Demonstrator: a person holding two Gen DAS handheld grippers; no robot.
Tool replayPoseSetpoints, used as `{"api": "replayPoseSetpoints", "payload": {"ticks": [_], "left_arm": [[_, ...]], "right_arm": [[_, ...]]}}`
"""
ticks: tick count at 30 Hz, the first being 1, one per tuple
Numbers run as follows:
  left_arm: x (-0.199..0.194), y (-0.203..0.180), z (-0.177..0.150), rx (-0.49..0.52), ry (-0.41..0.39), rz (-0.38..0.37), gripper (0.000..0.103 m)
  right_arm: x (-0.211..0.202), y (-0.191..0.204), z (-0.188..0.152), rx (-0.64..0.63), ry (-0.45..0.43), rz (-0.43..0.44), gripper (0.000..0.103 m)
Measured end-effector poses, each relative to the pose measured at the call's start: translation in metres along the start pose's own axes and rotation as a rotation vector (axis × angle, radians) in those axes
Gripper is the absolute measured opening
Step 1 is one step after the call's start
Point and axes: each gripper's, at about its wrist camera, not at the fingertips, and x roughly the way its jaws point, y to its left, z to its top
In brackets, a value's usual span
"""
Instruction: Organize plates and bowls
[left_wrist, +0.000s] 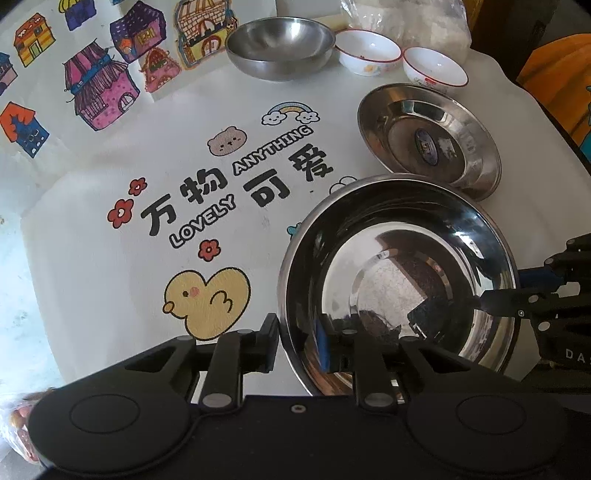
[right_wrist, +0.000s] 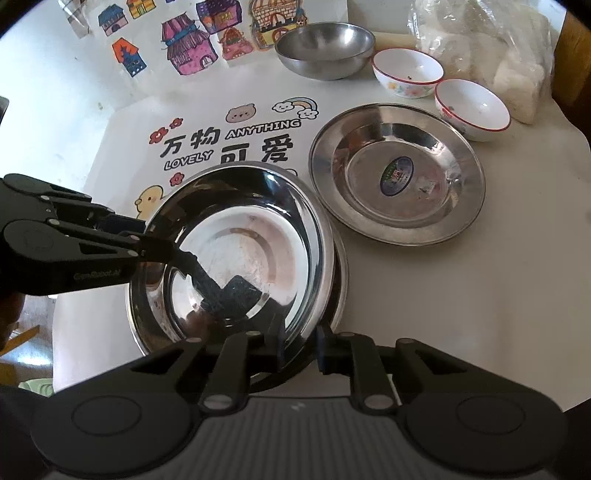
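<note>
Two grippers hold one shiny plate.
The left gripper (left_wrist: 301, 341) and right gripper (right_wrist: 299, 345) each pinch the rim of the steel plate (right_wrist: 236, 254) near the bench (right_wrist: 461, 295) edge. At 1 o'clock lies another stickered plate (right_wrist: 397, 173); farther, a steel bowl (right_wrist: 325, 50) and two white bowls (right_wrist: 408, 72).

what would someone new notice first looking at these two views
The shiny steel plate in the foreground, gripped on its rim by the left hand-held gripper and the right hand-held gripper from opposite sides. Next, the stickered steel plate resting just beyond it on the cartoon-printed tablecloth. At the far edge stand a steel bowl and two red-rimmed white bowls.
</note>
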Motion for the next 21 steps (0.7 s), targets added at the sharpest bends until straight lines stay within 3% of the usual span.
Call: {"api": "replayPoseSetpoints", "payload": {"ticks": [14,16,19,21], "left_arm": [[0.008,-0.001,-0.001,-0.034,0.029,0.006,0.026],[0.007,0.000,-0.001,-0.051,0.030,0.007,0.030],[0.004,0.004,0.000,-0.082,0.026,0.018,0.044],[0.000,0.007,0.001,-0.108,0.012,0.034,0.064]], "right_arm": [[0.003,0.011,0.001,-0.108,0.016,-0.040,0.034],[0.004,0.010,0.000,-0.106,0.025,-0.034,0.035],[0.002,0.008,0.000,-0.110,0.022,-0.025,0.038],[0.001,0.005,0.000,-0.101,0.016,-0.023,0.048]]}}
